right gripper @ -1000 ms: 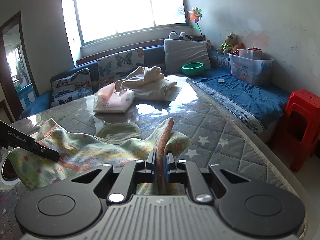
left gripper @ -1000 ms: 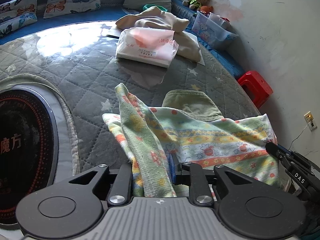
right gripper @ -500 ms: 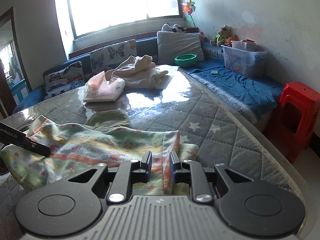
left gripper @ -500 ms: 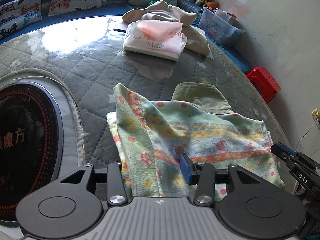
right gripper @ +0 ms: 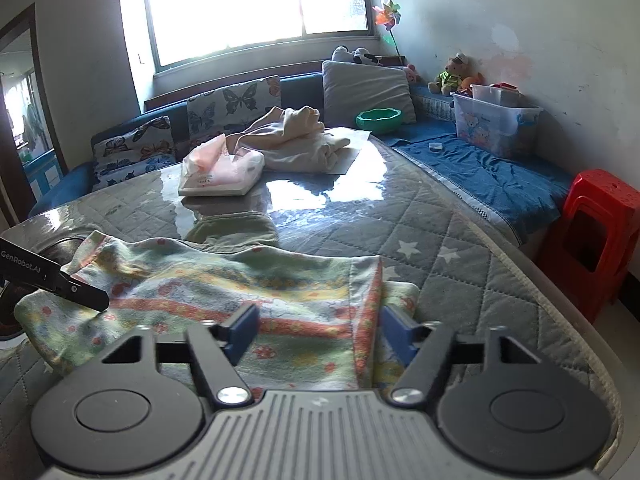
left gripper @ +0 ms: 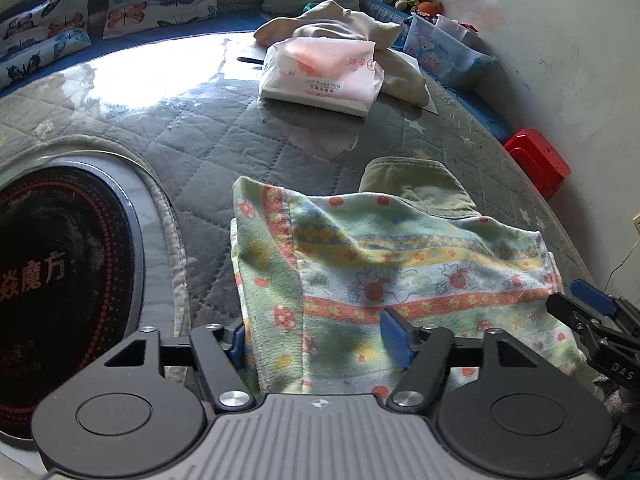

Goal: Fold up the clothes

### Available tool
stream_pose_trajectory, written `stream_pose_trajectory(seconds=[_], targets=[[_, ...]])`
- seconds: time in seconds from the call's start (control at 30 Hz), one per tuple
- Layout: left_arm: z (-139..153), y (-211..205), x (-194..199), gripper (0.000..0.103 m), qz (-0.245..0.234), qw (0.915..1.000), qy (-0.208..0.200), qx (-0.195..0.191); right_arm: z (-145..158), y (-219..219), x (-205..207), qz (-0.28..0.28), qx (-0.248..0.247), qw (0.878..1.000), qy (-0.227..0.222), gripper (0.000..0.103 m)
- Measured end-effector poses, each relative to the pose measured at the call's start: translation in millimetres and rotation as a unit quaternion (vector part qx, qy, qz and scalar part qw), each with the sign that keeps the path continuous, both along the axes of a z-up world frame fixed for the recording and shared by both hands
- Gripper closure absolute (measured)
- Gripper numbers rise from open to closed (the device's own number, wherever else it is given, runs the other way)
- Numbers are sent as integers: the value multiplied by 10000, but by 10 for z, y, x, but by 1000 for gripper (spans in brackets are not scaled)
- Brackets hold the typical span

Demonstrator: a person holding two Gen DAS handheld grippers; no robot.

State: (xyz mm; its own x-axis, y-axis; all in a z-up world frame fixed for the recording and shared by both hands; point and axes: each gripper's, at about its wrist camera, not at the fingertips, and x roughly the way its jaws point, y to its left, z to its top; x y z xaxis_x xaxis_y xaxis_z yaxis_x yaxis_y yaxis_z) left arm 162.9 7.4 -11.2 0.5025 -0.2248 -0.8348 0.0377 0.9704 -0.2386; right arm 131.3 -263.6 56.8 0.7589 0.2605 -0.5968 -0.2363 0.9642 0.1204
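Directly under both tools: the pastel green terry garment with orange flower bands, folded over once, lying flat on the grey quilted tabletop cover with white stars. Its long axis runs side to side across your view. Your left tool straddles its left folded edge; your right tool straddles the right edge, where a pink seam stands up slightly. Both tools' jaws are opening wide, cloth lying between them but the blue pads pressing on nothing. Each hand is equally near its own end; judged from this, the next fold would call for a fresh grip at those ends.

Just beyond the garment: an olive-green folded cloth, partly tucked beneath it.
Left of it: a round black cooktop with red characters, set in the tabletop.
Farther, well apart: a white and pink soft tissue pack, touching a heap of cream clothing.
Room beyond: butterfly-print cushions, a grey pillow, a clear plastic storage box, a red plastic stool, a bright window.
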Motion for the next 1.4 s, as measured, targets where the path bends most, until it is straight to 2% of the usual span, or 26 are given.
stream_pose_trajectory(seconds=[0.23,0.5,0.83,1.13,1.4], targets=[[27,1,-77,18,2,9998,-123,162,1,77,-52,22,-11,10000,5,12],[115,-36,-203,11,-97,9985,-404,351,13,184,-130,26,-56,10000,-57,0],[196,-70,-396,0,-162,9960,-733,484,45,269,-250,-5,-108,9999,-110,0],[269,-24,-623,0,-111,9922,-1149,477,45,327,-371,-73,48,9998,-161,0],[319,-60,-752,0,-94,9871,-1369,819,42,386,-440,29,209,9997,-115,0]])
